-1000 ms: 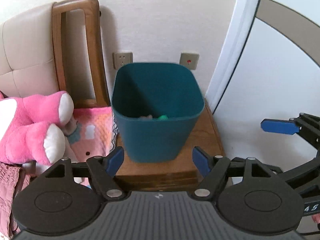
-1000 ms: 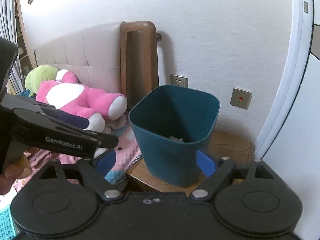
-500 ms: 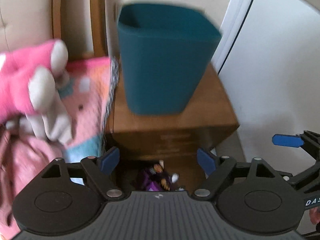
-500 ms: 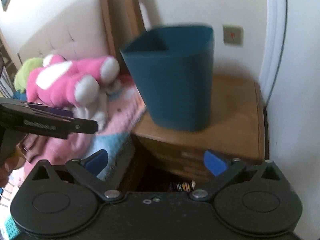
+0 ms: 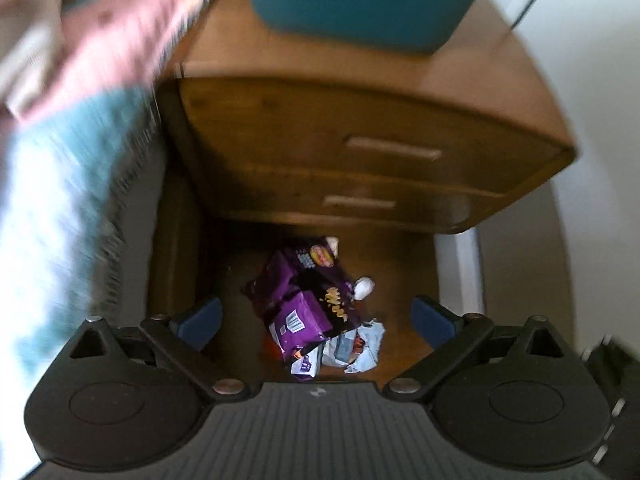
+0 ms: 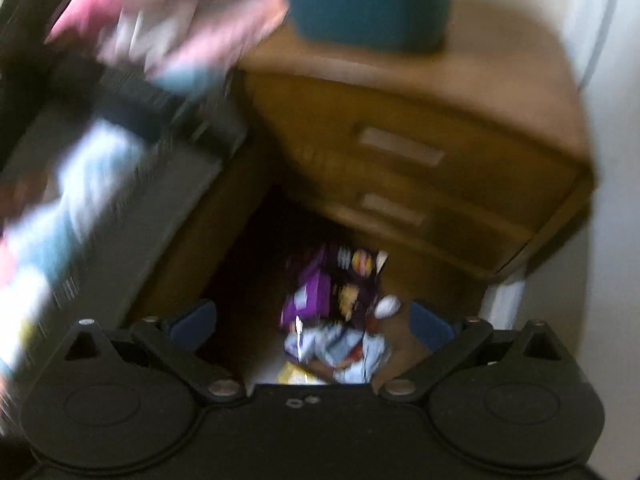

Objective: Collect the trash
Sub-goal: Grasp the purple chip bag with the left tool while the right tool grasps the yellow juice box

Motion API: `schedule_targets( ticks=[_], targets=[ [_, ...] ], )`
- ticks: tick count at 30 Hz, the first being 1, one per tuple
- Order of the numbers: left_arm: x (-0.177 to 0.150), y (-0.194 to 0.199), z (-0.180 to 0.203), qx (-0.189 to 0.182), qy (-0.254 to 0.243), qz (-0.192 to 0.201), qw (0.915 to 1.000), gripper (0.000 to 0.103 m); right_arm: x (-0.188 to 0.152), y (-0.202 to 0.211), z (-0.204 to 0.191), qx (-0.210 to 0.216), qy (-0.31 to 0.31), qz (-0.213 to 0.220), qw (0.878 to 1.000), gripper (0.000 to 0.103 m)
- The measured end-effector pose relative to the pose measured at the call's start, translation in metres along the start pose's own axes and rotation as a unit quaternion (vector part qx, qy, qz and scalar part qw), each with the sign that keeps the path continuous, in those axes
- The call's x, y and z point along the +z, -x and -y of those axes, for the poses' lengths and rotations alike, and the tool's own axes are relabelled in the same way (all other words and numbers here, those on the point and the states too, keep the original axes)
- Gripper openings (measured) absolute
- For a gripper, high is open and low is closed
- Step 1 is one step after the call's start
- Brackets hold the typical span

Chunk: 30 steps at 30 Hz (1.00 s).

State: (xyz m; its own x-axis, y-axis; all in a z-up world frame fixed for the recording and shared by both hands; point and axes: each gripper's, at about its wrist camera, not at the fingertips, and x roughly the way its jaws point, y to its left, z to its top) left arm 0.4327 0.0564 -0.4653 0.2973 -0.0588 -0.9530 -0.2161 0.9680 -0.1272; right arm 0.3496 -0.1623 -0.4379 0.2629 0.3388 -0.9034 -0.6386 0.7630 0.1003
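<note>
Trash [image 5: 316, 308], purple wrappers and crumpled paper, lies low in the frame, partly hidden behind the camera body. Left gripper [image 5: 316, 318] has just spread wide and holds nothing; right gripper [image 6: 312, 320] likewise gapes empty. Bin [image 5: 360, 4] is cut off at top; bedding [image 5: 80, 120] is blurred.

The teal bin [image 5: 360, 0] was cut off by the top edge in both wrist views, so its rim and inside were out of sight. The bedding [image 5: 80, 120] at the left was smeared by motion blur, its pattern unreadable, and it ran off the frame. In the right wrist view the whole scene was soft: the purple snack packet [image 6: 312, 292] and the crumpled pale wrapper [image 6: 344, 348] lost their print, and a yellowish scrap [image 6: 296, 376] beneath them, perhaps another wrapper, was partly hidden behind the gripper body. The nightstand [image 5: 360, 140] hid the floor under it in shadow.
</note>
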Motion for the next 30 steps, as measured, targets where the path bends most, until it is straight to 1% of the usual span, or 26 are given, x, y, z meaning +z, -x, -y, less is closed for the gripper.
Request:
schedule_targets(
  ticks=[3, 7, 8, 10, 14, 16, 18, 19, 21, 22, 25, 30],
  targets=[
    [-0.01, -0.057, -0.002, 0.008, 0.017, -0.019, 0.9996, 0.101, -0.03, -0.057, -0.003, 0.016, 0.03, -0.033, 0.999, 0.103],
    [-0.019, -0.131, -0.006, 0.012, 0.042, -0.042, 0.9982, 0.101, -0.069, -0.138, -0.007, 0.037, 0.08, -0.084, 0.993, 0.101],
    [-0.021, -0.147, -0.007, 0.012, 0.045, -0.045, 0.9979, 0.101, -0.078, -0.156, -0.009, 0.04, 0.094, -0.091, 0.991, 0.101],
    [-0.022, -0.176, -0.006, 0.022, 0.046, -0.053, 0.9973, 0.101, -0.096, -0.189, -0.009, 0.045, 0.111, -0.103, 0.987, 0.101],
    [-0.023, -0.232, -0.007, 0.039, 0.046, -0.073, 0.9955, 0.101, -0.123, -0.243, -0.004, 0.051, 0.126, -0.12, 0.983, 0.1],
    [-0.023, -0.26, -0.009, 0.045, 0.049, -0.088, 0.994, 0.101, -0.135, -0.268, -0.002, 0.051, 0.134, -0.131, 0.981, 0.098],
    [-0.024, -0.289, -0.012, 0.051, 0.056, -0.112, 0.9908, 0.101, -0.145, -0.29, 0.001, 0.052, 0.147, -0.145, 0.977, 0.097],
    [-0.024, -0.305, -0.015, 0.052, 0.065, -0.129, 0.9882, 0.101, -0.151, -0.301, 0.0, 0.053, 0.156, -0.152, 0.974, 0.096],
    [-0.024, -0.327, -0.021, 0.054, 0.09, -0.151, 0.983, 0.101, -0.16, -0.321, 0.001, 0.056, 0.171, -0.163, 0.97, 0.096],
    [-0.025, -0.335, -0.024, 0.052, 0.102, -0.149, 0.9823, 0.101, -0.164, -0.33, 0.001, 0.058, 0.174, -0.167, 0.969, 0.096],
    [-0.027, -0.362, -0.031, 0.044, 0.132, -0.175, 0.9748, 0.101, -0.176, -0.345, -0.004, 0.065, 0.187, -0.171, 0.965, 0.096],
    [-0.028, -0.39, -0.032, 0.04, 0.134, -0.198, 0.97, 0.1, -0.191, -0.369, -0.014, 0.06, 0.223, -0.17, 0.958, 0.096]
  ],
)
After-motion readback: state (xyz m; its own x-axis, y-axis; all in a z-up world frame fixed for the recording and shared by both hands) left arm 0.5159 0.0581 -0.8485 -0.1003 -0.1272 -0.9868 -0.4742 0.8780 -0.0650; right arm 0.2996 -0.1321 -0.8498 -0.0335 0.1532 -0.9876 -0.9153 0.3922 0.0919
